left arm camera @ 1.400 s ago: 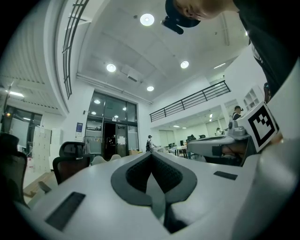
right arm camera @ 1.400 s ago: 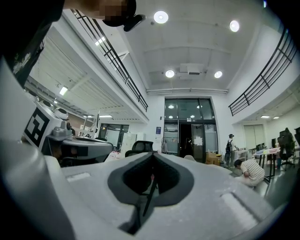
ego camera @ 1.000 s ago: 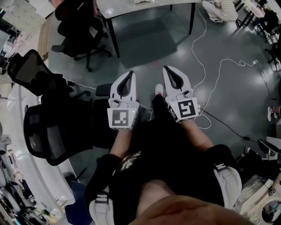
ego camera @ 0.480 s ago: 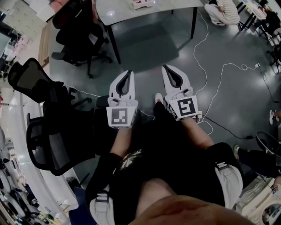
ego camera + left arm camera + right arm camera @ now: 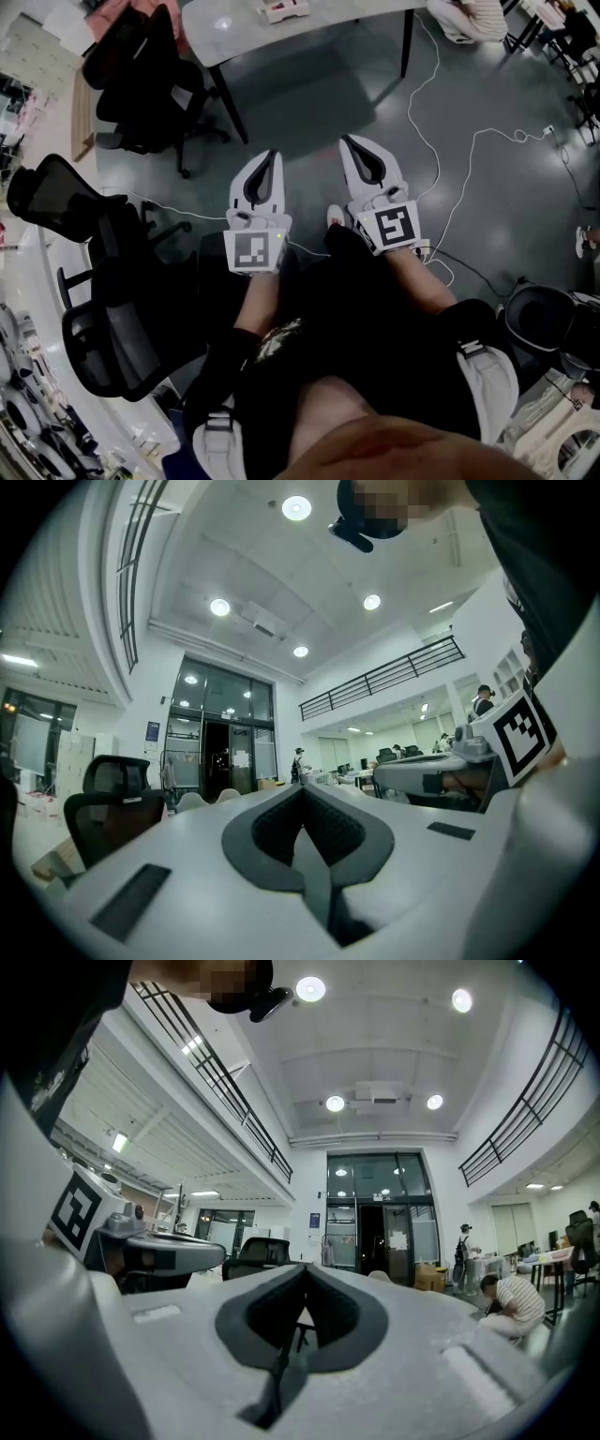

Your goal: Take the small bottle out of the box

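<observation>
Transit posture was recorded: the left gripper [image 5: 270, 161] and right gripper [image 5: 354, 148] were held level, side by side above the floor [image 5: 309, 112]. Each had its jaws pressed together on nothing, probably because no work lay within reach. Neither box nor small bottle was identifiable. A pale item [image 5: 281, 9] at the far edge of the table [image 5: 319, 23], cut off at the head view's top, may be the box. Both gripper views showed only the hall beyond.
</observation>
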Motion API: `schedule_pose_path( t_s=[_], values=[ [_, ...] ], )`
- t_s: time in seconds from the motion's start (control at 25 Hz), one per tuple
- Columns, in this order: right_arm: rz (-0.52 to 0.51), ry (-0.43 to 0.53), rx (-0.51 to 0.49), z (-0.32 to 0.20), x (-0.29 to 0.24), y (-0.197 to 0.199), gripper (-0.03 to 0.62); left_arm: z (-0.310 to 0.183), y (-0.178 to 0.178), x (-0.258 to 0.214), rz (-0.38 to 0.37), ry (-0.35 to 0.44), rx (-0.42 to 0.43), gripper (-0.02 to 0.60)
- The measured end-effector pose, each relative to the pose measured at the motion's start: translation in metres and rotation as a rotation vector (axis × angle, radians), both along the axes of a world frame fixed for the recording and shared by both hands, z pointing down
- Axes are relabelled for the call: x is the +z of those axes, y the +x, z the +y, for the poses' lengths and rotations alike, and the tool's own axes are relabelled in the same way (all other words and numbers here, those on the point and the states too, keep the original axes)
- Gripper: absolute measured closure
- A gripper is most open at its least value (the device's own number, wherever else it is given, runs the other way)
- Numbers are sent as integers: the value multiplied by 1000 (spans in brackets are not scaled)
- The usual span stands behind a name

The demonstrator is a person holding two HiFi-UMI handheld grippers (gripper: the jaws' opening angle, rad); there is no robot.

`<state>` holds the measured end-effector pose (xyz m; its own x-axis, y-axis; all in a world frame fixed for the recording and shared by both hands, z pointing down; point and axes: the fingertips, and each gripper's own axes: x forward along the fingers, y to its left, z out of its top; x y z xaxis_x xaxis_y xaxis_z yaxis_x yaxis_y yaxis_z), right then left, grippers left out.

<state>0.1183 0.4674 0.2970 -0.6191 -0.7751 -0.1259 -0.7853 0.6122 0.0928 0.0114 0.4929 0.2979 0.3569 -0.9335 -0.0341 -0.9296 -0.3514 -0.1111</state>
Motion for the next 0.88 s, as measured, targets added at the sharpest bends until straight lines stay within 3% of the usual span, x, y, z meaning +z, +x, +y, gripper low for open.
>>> schedule_pose_path(
  t_s=[0.56, 0.88],
  values=[
    [-9, -1, -43, -152, -20, 5, 599, -151, 16, -23, -26, 3, 6, 571],
    [-29, 29, -74, -209, -26, 9, 599, -202, 23, -22, -8, -14, -34, 571]
  ],
)
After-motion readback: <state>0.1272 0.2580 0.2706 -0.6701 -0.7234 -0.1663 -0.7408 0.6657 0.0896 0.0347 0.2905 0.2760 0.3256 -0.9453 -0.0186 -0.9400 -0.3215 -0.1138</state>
